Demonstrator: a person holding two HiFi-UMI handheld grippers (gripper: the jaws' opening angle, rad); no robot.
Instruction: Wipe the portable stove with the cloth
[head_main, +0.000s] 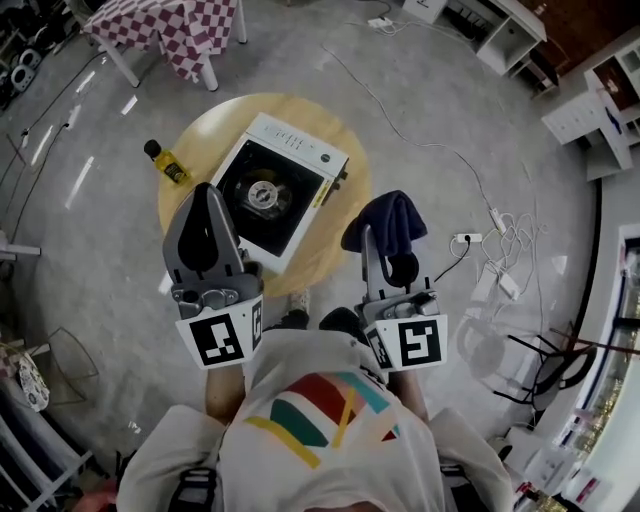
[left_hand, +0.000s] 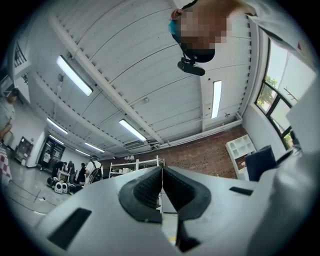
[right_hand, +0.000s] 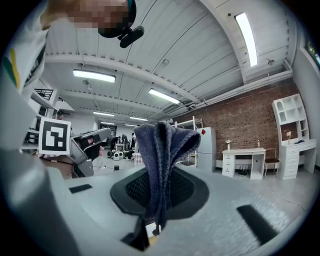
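The portable stove (head_main: 275, 190) sits near the middle of the round wooden desk (head_main: 200, 140), its black burner top facing up and a yellow bottle (head_main: 166, 162) near its left side. Both grippers are held close to the person, tips raised, well apart from the stove. The right gripper (right_hand: 158, 192) is clamped on a dark blue cloth (right_hand: 161, 145), pinched at its lower folds so the bulk stands above the jaws. The left gripper (left_hand: 161, 187) has its 2 jaws pressed together with nothing between them. The cloth looks soft, light and floppy, so a bunched grip near the middle should likely leave enough loose fabric to drag across the stove.
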